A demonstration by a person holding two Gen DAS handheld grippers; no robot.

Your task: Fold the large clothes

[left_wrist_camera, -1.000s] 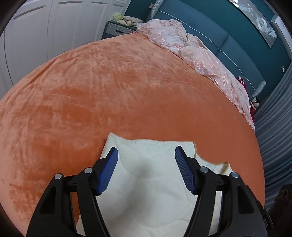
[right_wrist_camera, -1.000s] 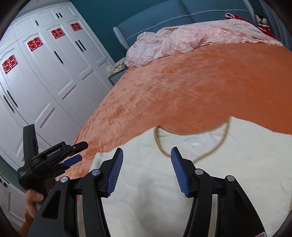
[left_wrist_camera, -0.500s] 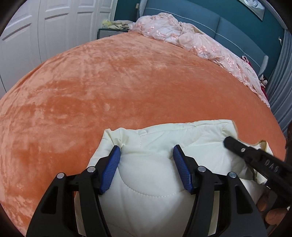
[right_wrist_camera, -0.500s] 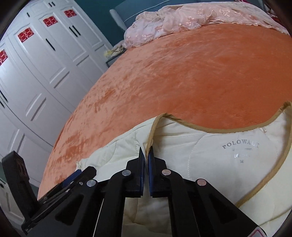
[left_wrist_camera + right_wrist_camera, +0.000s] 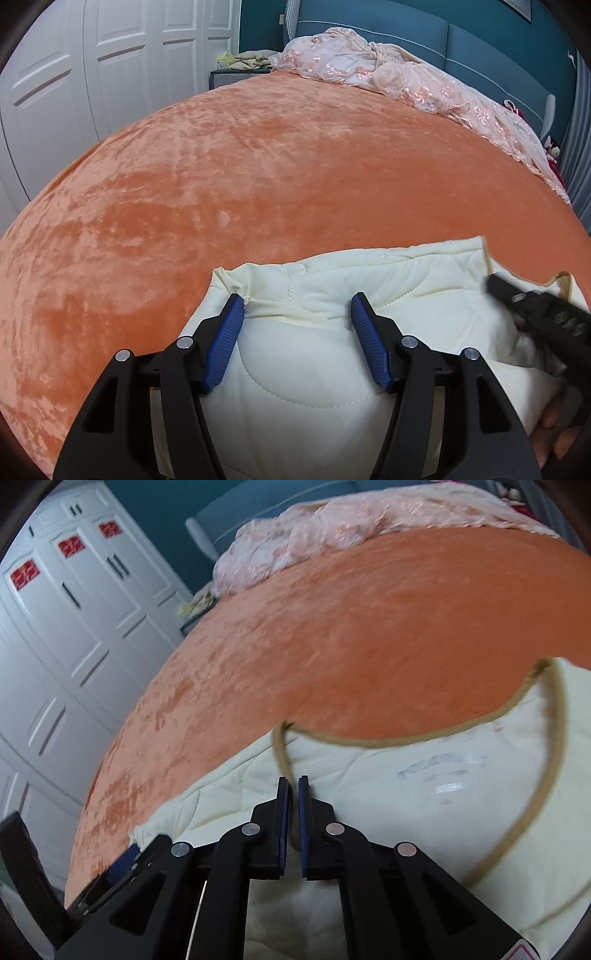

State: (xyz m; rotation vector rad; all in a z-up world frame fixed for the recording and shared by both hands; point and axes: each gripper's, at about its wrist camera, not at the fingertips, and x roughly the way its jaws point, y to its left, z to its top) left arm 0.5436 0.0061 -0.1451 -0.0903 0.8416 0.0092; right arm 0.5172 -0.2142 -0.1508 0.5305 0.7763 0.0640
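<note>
A cream quilted garment (image 5: 303,362) lies at the near edge of an orange bed cover (image 5: 258,166). My left gripper (image 5: 297,299) stands open over the garment's shoulder corner, its blue pads resting on the fabric, which puckers at the left fingertip. In the right wrist view the garment (image 5: 424,782) shows its tan-trimmed neckline (image 5: 406,738) and a printed label. My right gripper (image 5: 293,779) is shut on the neckline edge, the trim running between the pads. The right gripper (image 5: 535,306) also shows blurred at the right of the left wrist view, with a hand (image 5: 554,435) below it.
A pink lace bedspread (image 5: 388,77) is heaped along the head of the bed by a teal headboard (image 5: 443,37). White wardrobe doors (image 5: 74,627) stand to the left, with a small nightstand (image 5: 229,75) beside them. Orange cover (image 5: 369,627) stretches beyond the garment.
Both grippers have come down onto the garment. The right gripper's jaws went from wide open to shut on the neckline trim. The left gripper's pads now rest on the shoulder fabric.
</note>
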